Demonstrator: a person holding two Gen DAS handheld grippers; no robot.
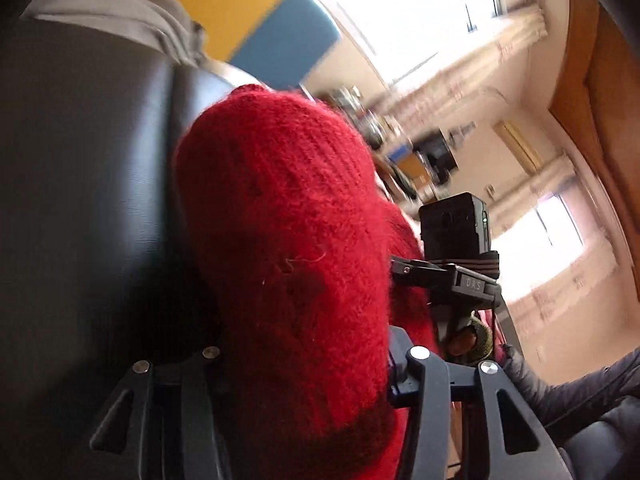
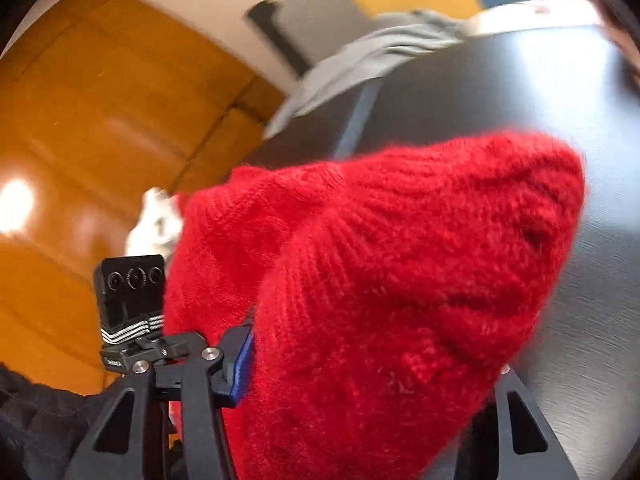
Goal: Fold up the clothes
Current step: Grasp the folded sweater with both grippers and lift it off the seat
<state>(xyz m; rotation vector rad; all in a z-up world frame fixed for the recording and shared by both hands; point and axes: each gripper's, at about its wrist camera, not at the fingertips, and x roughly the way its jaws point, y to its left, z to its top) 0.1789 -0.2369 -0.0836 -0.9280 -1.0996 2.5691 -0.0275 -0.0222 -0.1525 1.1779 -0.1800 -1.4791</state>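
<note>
A: What was in the left wrist view?

B: A thick bundle of red knitted garment [image 1: 280, 216] filled the middle, bunched between the two arms of the left gripper [image 1: 304, 364]. It rose up and away from the camera over a dark, smooth table [image 1: 80, 200]. The wool hid the fingertips, so I could not tell whether the pads pressed on it or only stood around it.

A: And the other gripper?

B: The right gripper [image 1: 404, 270] showed just right of the red bundle, with its black camera block [image 1: 454, 224] on top, its nose against the wool. A hand [image 1: 466, 336] held its handle, and a grey padded sleeve [image 1: 580, 384] ran off to the lower right.

A: From the right wrist view?

B: The same red knit [image 2: 380, 280] lay heaped across the right gripper [image 2: 360, 376], covering the space between its arms. A blue-padded finger [image 2: 240, 364] stood at the left edge of the wool, touching it. The right-hand finger was buried, so again I could not tell if the wool was gripped. The left gripper [image 2: 168, 344] sat near left, its camera [image 2: 128, 284] beside the garment.

A: Anything else on the table?

B: A grey cloth [image 2: 372, 56] lay at the far edge. An orange-brown floor [image 2: 100, 140] was on the left.
</note>
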